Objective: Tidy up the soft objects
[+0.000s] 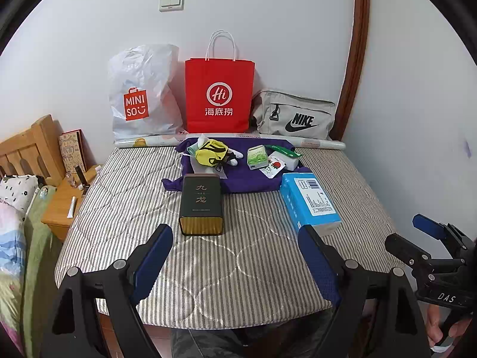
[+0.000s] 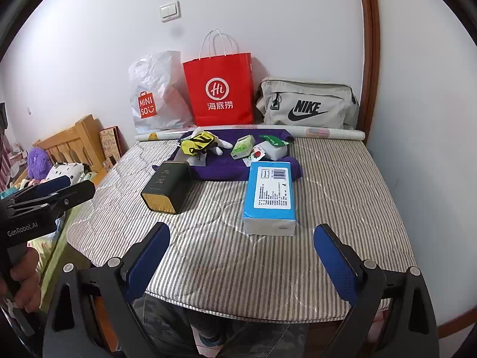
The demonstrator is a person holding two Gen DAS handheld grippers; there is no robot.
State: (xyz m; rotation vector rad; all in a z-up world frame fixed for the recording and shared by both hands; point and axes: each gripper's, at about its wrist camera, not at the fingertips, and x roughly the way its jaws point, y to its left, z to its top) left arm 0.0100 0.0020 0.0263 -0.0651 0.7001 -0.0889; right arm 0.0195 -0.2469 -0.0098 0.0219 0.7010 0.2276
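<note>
A striped mattress fills the view. Near its far edge lies a purple cloth carrying a yellow soft toy and small packets. A dark tin and a blue tissue pack rest closer. The left hand-held gripper and the right hand-held gripper both hover released above the near edge, holding nothing.

The left gripper hangs level, jaws spread wide, gripping nothing; the right gripper hangs beside it, likewise spread and unladen.
</note>
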